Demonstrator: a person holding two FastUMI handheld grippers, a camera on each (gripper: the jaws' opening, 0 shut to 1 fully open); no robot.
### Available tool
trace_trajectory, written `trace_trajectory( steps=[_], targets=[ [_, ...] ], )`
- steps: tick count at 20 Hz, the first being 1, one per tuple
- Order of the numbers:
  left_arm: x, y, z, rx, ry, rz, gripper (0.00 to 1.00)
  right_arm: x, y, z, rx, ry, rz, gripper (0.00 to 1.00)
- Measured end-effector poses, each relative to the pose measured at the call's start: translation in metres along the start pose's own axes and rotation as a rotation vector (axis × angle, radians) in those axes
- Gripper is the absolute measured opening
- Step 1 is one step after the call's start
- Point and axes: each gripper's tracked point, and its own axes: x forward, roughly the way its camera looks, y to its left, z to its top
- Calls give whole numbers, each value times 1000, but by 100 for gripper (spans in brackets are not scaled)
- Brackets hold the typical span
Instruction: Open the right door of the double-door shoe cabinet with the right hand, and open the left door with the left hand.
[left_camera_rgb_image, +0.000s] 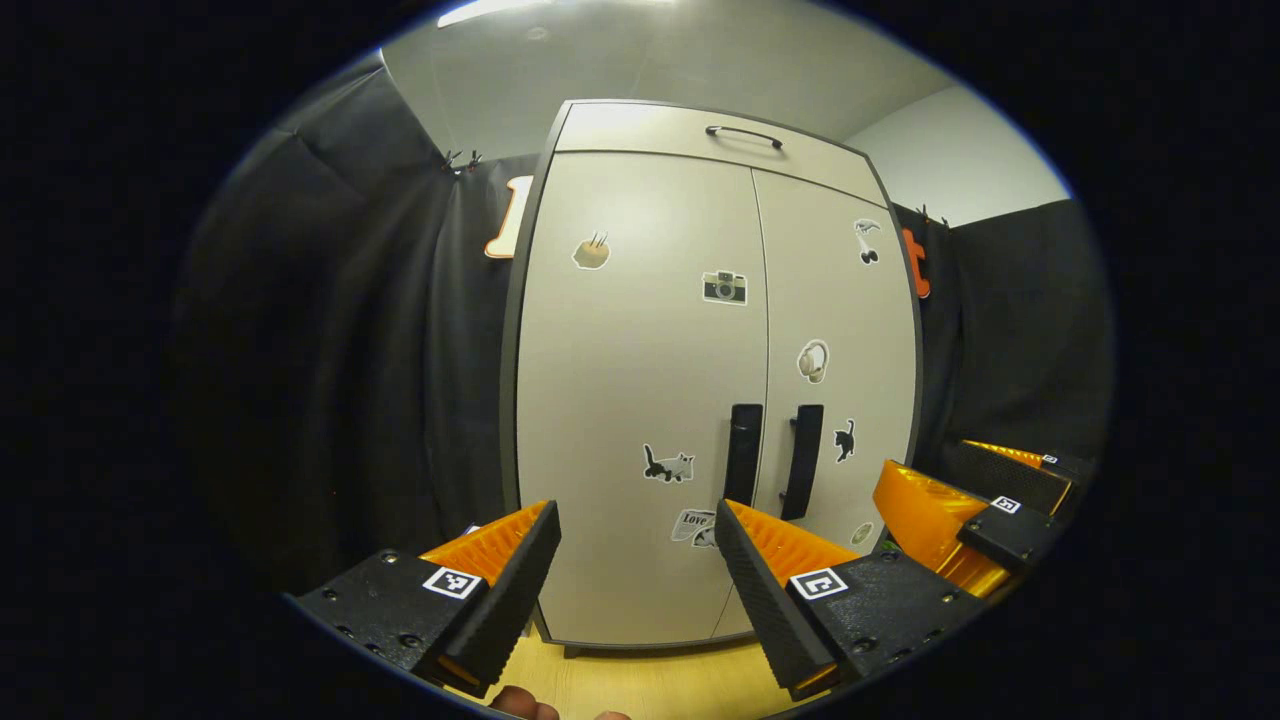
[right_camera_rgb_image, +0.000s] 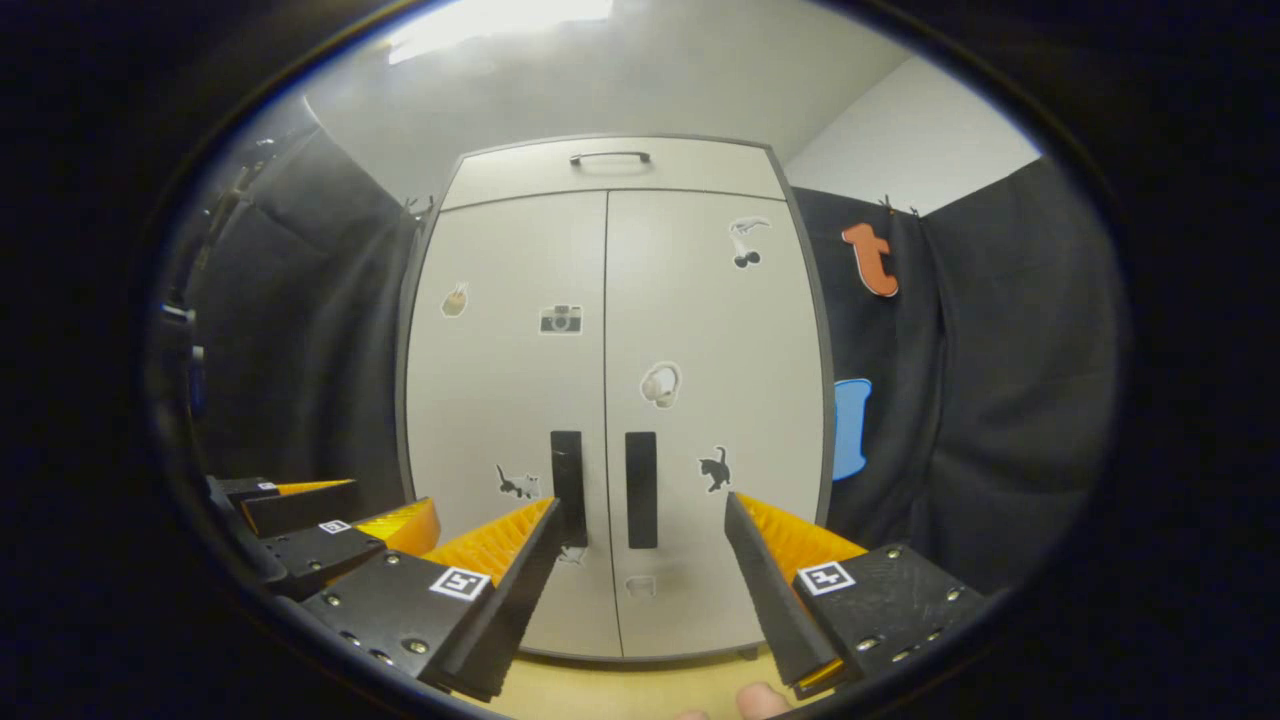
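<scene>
The shoe cabinet (left_camera_rgb_image: 640, 420) stands tall against the black cloth wall, on a light wooden floor (left_camera_rgb_image: 640, 685); both of its doors are shut. In the left gripper view the left door (left_camera_rgb_image: 620, 330) and the right door (left_camera_rgb_image: 835, 300) meet in the middle; two dark handles sit side by side low down at the seam, the left handle (left_camera_rgb_image: 743, 455) and the right handle (left_camera_rgb_image: 803, 460). Above the doors is a drawer (left_camera_rgb_image: 700, 135) with a thin handle on it. Little stickers are on the doors: a camera sticker (left_camera_rgb_image: 724, 287), a cat sticker (left_camera_rgb_image: 668, 465) and a headphones sticker (left_camera_rgb_image: 813, 361).

The left tool (left_camera_rgb_image: 637, 550) is spread wide and holds nothing; it hangs in front of the left door, low down, and does not touch the cabinet. The other tool shows at the right edge of this view, near the cabinet's right side.

In the right gripper view the right tool (right_camera_rgb_image: 640, 545) is spread wide too and holds nothing; it points at the two handles, the left handle (right_camera_rgb_image: 567, 488) and the right handle (right_camera_rgb_image: 641, 490), but is apart from them. The left tool (right_camera_rgb_image: 330, 520) shows low on the left here. A fingertip (right_camera_rgb_image: 765, 700) peeks in at the bottom edge.
</scene>
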Motion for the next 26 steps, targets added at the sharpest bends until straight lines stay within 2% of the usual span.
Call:
trace_trajectory(
  steps=[7, 11, 14, 16, 17, 18, 21, 22, 23, 25, 26],
  targets=[
    [3, 4, -1, -12, -1, 0, 96, 12, -4, -8, -9, 21, -16, 96],
    [2, 20, -8, 0, 13, 20, 96, 38, 0, -11, -22, 32, -9, 94],
    [2, 41, -11, 13, 22, 63, 96, 65, 0, -20, -25, 45, -22, 95],
    [3, 55, -13, 14, 28, 96, 96, 83, 0, -27, -30, 62, -29, 87],
    [5, 62, -13, 13, 29, 111, 96, 89, -1, -31, -31, 80, -43, 88],
    [6, 68, -14, 12, 30, 125, 96, 100, 0, -36, -28, 91, -31, 79],
    [10, 82, -16, 12, 39, 155, 96, 123, 3, -49, -32, 131, -21, 72],
    [11, 85, -18, 10, 43, 161, 96, 129, 1, -53, -37, 138, -29, 74],
    [13, 88, -19, 7, 47, 166, 96, 135, 3, -56, -36, 145, -22, 65],
    [17, 93, -22, 5, 57, 177, 96, 145, 5, -60, -29, 160, -16, 64],
    [19, 96, -24, 6, 61, 181, 93, 147, 5, -62, -26, 164, -13, 65]
  ],
)
